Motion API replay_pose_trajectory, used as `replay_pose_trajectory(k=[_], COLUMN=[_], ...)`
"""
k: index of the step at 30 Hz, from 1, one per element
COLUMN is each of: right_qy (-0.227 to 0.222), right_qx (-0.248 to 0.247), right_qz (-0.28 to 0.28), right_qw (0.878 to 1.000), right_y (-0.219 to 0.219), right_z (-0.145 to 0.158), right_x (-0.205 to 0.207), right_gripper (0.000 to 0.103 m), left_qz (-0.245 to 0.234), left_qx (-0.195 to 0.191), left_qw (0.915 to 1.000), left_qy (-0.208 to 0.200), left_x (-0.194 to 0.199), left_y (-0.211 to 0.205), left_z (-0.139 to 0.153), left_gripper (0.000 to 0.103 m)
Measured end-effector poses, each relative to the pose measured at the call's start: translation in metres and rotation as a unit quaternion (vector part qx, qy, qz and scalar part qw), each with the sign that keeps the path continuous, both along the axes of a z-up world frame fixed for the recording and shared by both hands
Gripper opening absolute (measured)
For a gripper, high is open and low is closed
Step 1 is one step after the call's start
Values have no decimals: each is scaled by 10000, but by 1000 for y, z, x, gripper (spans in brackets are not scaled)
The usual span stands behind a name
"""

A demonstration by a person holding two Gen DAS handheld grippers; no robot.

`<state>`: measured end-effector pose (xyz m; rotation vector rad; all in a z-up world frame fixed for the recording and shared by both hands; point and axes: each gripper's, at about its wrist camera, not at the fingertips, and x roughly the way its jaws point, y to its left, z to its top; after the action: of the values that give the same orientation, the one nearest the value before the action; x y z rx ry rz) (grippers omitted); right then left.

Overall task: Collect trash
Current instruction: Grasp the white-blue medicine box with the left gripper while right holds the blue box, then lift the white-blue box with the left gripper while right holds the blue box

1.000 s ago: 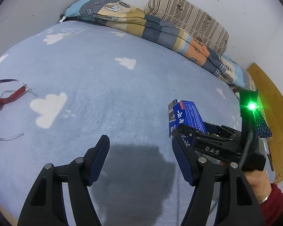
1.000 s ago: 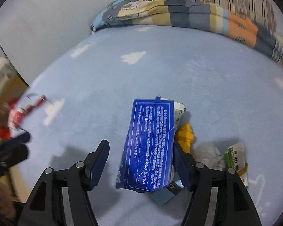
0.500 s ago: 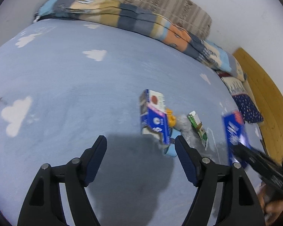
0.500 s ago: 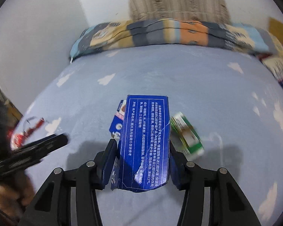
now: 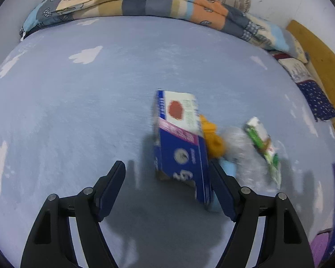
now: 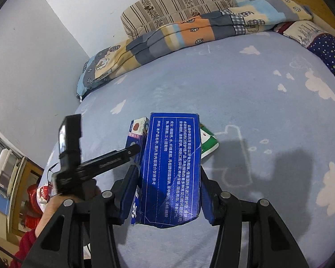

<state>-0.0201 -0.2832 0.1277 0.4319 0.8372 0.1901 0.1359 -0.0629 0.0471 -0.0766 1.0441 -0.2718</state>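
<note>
— Status of both claws?
— My right gripper [image 6: 167, 187] clamps the blue box [image 6: 170, 169], lifted above the bed [image 6: 245, 93]. My left gripper [image 5: 166, 188] gapes, empty, beside the toothpaste carton [image 5: 181, 143] lying on the bed.
— Advice?
— Straddle the carton's narrow sides squarely before closing.
— Labels?
— White Chinese print; nothing I can read reliably.

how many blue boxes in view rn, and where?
2. One blue box is clamped in the right gripper. The other, a blue toothpaste box, lies on the bed in the trash pile ahead of the open left gripper. More may be hidden beneath.
</note>
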Motion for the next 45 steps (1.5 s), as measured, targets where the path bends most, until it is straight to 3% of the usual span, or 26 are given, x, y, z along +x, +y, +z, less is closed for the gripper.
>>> replay_pose_trajectory(k=[4,13,16,17,24,34,36,38,40,42,45], right_qy=[-24,83,82,70,65,24,21,13,20,34,36], right_qx=[44,-60,-55,-57,-152,-237,-243,-252,-282,-309,-342], right_qz=[35,13,-1,-5,-57,-168,-179,-185,-181,-187,-206], right_qw=[10000,9999,10000,10000,9998,9996,9995,9995,9994,9993,9992], right_y=[0,3,3,3,3,2,2,2,3,4,4], right_z=[1,-8,-7,-6,-7,-7,-6,-6,-7,-8,-9], right_x=[0,3,3,3,4,3,4,5,5,6,8], right_gripper=[54,54,54,54,54,54,54,54,54,54,54], left_qz=[125,-53,-226,-259,-162,-308,-221,-195,-211,-164,-61], left_qx=[-234,-142,-98,-149,-213,-193,-181,-165,-101,-144,-270], left_qw=[9996,9998,9995,9993,9988,9984,9990,9992,9989,9983,9977], left_qy=[16,-92,-201,-212,-401,-444,-352,-323,-418,-545,-626], left_x=[14,19,14,13,8,2,3,3,1,-1,-5], left_y=[5,-12,-18,-19,-20,-23,-24,-26,-28,-25,-19], left_z=[-2,-6,-4,-4,5,6,2,-4,-3,3,13], left_gripper=[76,76,63,52,34,36,46,49,47,33,32])
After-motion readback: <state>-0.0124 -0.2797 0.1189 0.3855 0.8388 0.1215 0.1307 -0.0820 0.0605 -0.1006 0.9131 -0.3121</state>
